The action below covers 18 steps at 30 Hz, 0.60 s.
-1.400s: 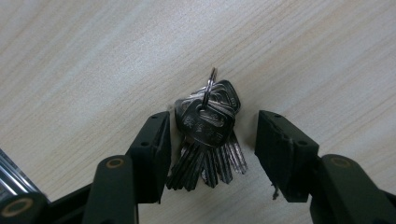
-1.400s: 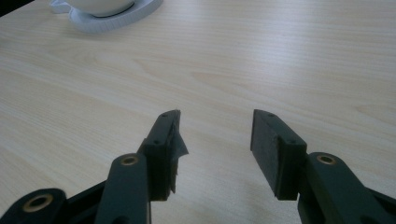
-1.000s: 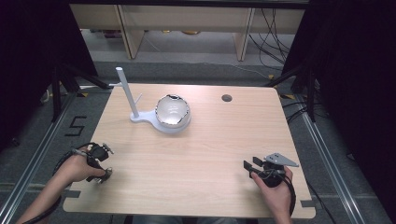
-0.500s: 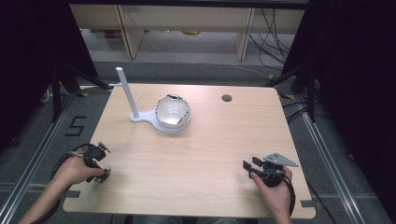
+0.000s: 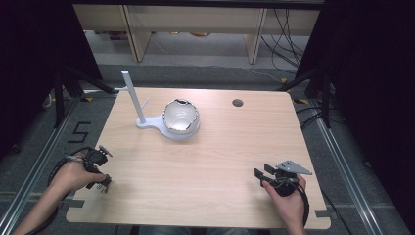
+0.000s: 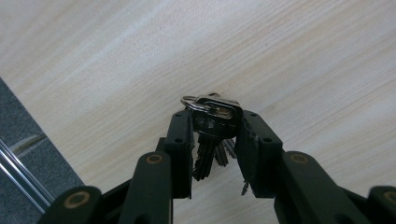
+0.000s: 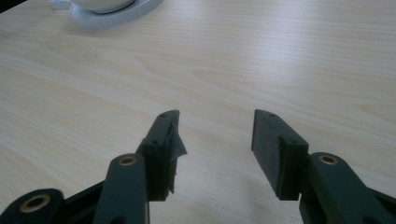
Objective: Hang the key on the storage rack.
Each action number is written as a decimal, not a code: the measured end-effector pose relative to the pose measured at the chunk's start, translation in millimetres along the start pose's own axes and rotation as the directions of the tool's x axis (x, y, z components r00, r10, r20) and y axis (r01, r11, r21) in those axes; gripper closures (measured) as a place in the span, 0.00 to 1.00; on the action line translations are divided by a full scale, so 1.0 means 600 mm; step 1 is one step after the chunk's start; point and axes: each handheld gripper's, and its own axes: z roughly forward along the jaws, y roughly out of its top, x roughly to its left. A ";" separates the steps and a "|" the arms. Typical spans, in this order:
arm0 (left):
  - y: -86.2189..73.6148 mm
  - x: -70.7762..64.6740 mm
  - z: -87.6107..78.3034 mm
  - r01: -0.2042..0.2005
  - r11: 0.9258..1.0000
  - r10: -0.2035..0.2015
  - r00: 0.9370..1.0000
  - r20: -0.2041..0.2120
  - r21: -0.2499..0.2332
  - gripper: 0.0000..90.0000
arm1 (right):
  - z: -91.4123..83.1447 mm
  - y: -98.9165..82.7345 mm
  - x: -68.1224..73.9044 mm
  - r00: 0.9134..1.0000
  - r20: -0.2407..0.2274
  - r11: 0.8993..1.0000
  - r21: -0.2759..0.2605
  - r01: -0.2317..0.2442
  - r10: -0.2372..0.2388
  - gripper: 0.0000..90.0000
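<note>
Slightly shifted since the earlier frame, the left gripper [image 5: 100, 183] is seen from above near the counter [image 5: 215, 161] edge. Keys [image 6: 212, 122] are clamped in it, lifting pending; the right gripper [image 7: 215, 137] is held apart, idle.

The surface [image 5: 210, 161] is pale, matt wood grain. The keys [image 6: 212, 140] and their ring are shiny metal. The stand [image 5: 147, 122] looks smooth white plastic, its bowl [image 5: 180, 116] glossy.
</note>
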 end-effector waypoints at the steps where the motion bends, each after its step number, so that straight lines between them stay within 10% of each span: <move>1: 0.002 0.001 -0.008 -0.008 1.000 0.008 1.000 0.000 -0.017 0.74 | 0.000 0.000 -0.001 1.000 0.000 1.000 -0.003 0.003 -0.003 0.58; 18: 0.032 0.003 -0.080 -0.095 0.988 0.090 0.995 -0.045 -0.123 0.74 | -0.002 0.001 0.001 1.000 -0.001 1.000 0.001 -0.016 0.016 0.57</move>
